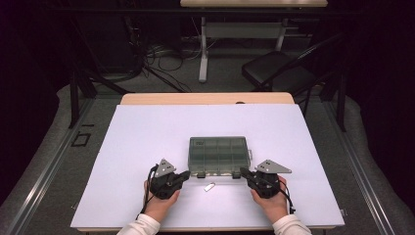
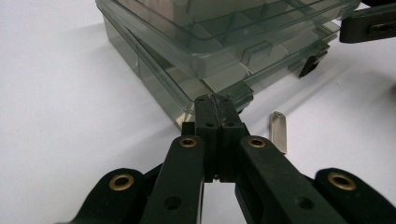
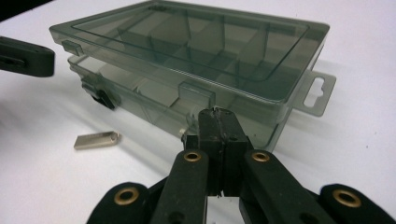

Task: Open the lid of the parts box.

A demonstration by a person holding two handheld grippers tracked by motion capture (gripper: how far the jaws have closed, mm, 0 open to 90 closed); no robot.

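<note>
Pressing closed tips against the near front edge of the box (image 1: 219, 155), one gripper at each front corner. Left gripper (image 2: 215, 103) with jaws together and empty, tips right at the left front latch, likely set there to work that latch. Right gripper (image 3: 218, 116) likewise with jaws together on nothing, tips at the right front latch, just under the lid's lip. Whether the tips truly touch the plastic cannot be told. Lid sitting slightly raised above the base along the front, so probably unlatched or about to be. Symmetrical placement reads as bracing the box from both sides so it cannot slide on the white mat (image 1: 147, 142).

Lying between the two sets of jaws, just short of the front edge: a small metal piece (image 1: 209, 187), loose on the mat, apart from both grippers. Nothing else near the tips. Beyond the box, well apart, a chair (image 1: 274, 68) and cables (image 1: 161, 56) on the floor.
</note>
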